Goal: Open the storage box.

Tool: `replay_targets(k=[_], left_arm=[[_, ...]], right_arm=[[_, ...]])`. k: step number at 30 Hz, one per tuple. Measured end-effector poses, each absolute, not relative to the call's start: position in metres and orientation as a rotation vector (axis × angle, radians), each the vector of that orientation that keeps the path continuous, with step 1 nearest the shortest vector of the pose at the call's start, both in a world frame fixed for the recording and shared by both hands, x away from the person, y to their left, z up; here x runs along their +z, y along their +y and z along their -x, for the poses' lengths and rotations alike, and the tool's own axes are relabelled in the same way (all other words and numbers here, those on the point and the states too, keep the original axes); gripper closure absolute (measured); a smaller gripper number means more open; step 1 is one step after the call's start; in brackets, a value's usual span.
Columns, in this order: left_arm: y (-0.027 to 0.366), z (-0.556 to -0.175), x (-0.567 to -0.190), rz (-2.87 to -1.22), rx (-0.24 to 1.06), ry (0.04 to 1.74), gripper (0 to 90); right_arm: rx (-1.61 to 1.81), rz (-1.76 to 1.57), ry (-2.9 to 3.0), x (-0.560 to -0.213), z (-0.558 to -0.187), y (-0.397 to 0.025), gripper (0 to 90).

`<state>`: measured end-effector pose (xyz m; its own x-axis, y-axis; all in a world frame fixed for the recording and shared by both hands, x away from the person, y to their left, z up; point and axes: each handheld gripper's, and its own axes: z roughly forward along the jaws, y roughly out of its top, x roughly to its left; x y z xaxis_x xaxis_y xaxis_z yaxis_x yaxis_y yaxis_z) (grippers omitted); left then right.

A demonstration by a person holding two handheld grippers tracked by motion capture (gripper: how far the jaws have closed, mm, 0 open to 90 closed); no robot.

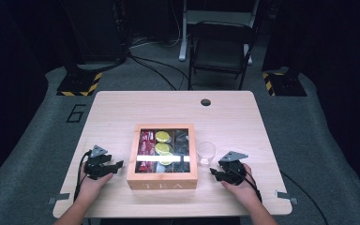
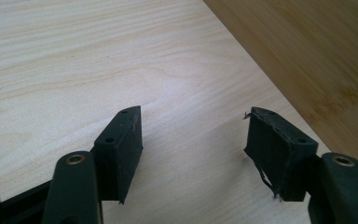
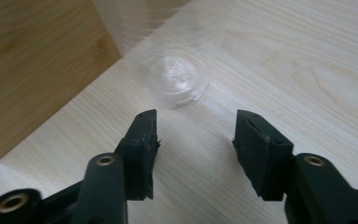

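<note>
Your clear plastic cup (image 3: pixel 168 70) stands upright on the table (image 1: pixel 234 112), just beside the right wall of the tea box (image 1: pixel 162 183) and directly ahead of your right gripper (image 3: pixel 196 128), whose jaws are spread apart with nothing between them. The cup looks thin-walled, light and empty, so the main risk is knocking it: if one jaw tip meets the wall before the other, it will likely slide or tip over rather than sit and wait for the squeeze. Because it is transparent, its rim is hard to read in the right gripper view, and you could misjudge where the wall begins. Close too hard and the soft plastic may buckle and pop out. The box wall so near also leaves little room for the jaw on that side, which could catch the wood and shove the box. The box itself has a glass lid, lying closed over red packets (image 1: pixel 146 143), yellow-green ones (image 1: pixel 162 146) and dark ones (image 1: pixel 182 145). Your left gripper (image 2: pixel 193 135), jaws likewise apart and empty, sits low over bare table by the box's left wall.
</note>
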<state>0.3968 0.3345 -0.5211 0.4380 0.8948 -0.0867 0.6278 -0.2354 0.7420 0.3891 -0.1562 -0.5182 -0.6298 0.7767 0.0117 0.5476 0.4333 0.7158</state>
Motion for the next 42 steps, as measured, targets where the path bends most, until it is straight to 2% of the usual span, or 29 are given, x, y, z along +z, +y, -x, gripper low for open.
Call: replay_targets(k=[10,14,22,36,42], left_arm=[[0.333,-0.388,-0.507,-1.969,0.438,1.251,42.5],[0.332,-0.384,-0.503,-1.919,0.386,1.262,44.0],[0.333,-0.38,-0.494,-1.904,0.391,1.247,45.3],[0.328,-0.374,-0.474,-2.007,0.419,1.173,47.7],[0.328,-0.363,-0.465,-1.997,0.418,1.146,49.5]], right_arm=[[1.037,-1.113,2.372,-0.506,-0.383,-0.153,55.8],[1.06,-1.121,2.363,-0.498,-0.379,-0.151,60.2],[1.093,-1.099,2.368,-0.487,-0.374,-0.152,63.3],[1.14,-1.11,2.379,-0.468,-0.359,-0.152,67.2],[1.145,-1.053,2.397,-0.457,-0.35,-0.148,68.3]])
